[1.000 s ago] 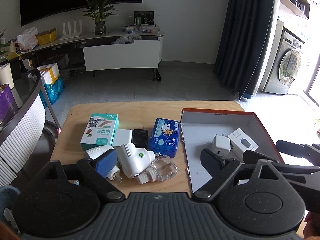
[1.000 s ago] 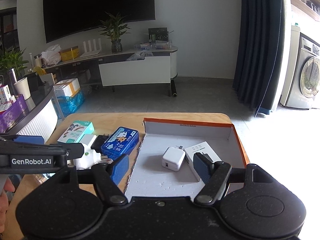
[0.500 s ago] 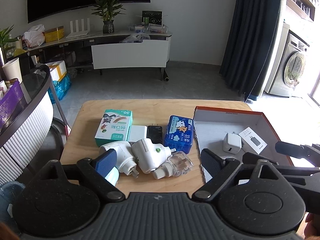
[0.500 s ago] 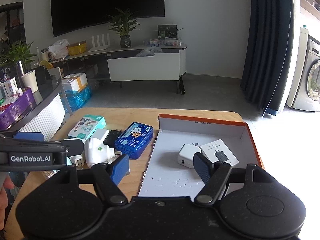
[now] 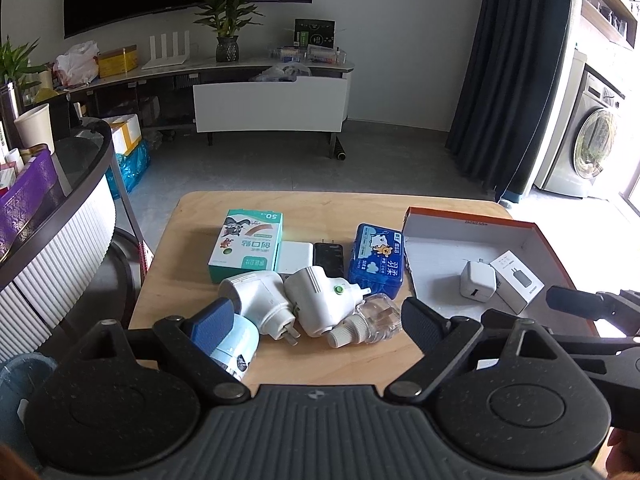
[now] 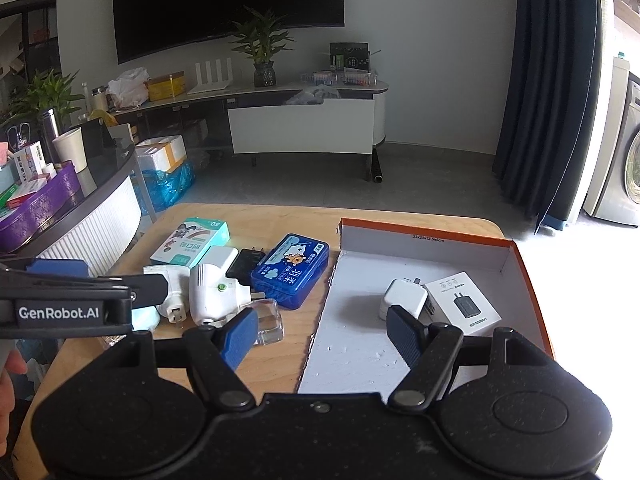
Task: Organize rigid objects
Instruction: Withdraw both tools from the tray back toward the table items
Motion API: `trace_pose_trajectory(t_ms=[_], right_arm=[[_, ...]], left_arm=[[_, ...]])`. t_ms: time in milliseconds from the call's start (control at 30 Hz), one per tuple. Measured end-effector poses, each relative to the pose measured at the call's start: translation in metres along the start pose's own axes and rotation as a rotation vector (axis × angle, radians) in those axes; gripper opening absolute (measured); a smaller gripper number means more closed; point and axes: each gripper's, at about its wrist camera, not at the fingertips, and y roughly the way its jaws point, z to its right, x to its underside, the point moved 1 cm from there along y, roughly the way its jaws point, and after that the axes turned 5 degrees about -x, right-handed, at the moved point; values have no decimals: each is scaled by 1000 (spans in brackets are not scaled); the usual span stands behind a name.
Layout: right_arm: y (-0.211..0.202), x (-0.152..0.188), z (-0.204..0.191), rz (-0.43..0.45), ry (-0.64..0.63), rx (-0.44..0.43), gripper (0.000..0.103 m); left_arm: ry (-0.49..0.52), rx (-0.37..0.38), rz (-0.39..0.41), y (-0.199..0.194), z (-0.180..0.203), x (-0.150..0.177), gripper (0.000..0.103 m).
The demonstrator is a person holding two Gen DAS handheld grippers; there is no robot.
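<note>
Loose items lie on the wooden table [image 5: 192, 216]: a green box [image 5: 248, 246], a blue case [image 5: 378, 258], a black adapter [image 5: 329, 258], two white plug-in units [image 5: 316, 300] and a clear bottle [image 5: 372, 318]. The orange-rimmed box [image 5: 472, 222] on the right holds a white charger cube [image 5: 476, 280] and a white carton [image 5: 516, 282]. My left gripper [image 5: 314, 318] hovers open over the near side of the pile, holding nothing. My right gripper [image 6: 322, 328] is open above the box's left edge [image 6: 320, 320], with the cube [image 6: 402, 300] just beyond its right finger.
A pale blue item [image 5: 236, 344] lies at the table's near left edge, partly behind my left finger. A curved counter [image 5: 60, 220] with a purple basket stands to the left. Beyond the table are bare floor, a TV stand and a dark curtain.
Both grippers have drifted slightly left and back, so the table's items sit further right in each view. The jaws kept their width and no object has moved.
</note>
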Motion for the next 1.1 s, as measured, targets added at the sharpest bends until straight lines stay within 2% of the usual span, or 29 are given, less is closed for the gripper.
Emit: trace_pose_trajectory(t_ms=[533,933,1100], right_arm=[[11,11,-18,-38,-25,-38,85],[15,23,-17,-58,0,-66,85],[16,27,-17,-64,4,-73,85]], left_arm=[[-38,1,-34,3,-25,19,93],[-87,-45,-82,20,-65,45,93],[-30,-56,-66,35,-68,47,95]])
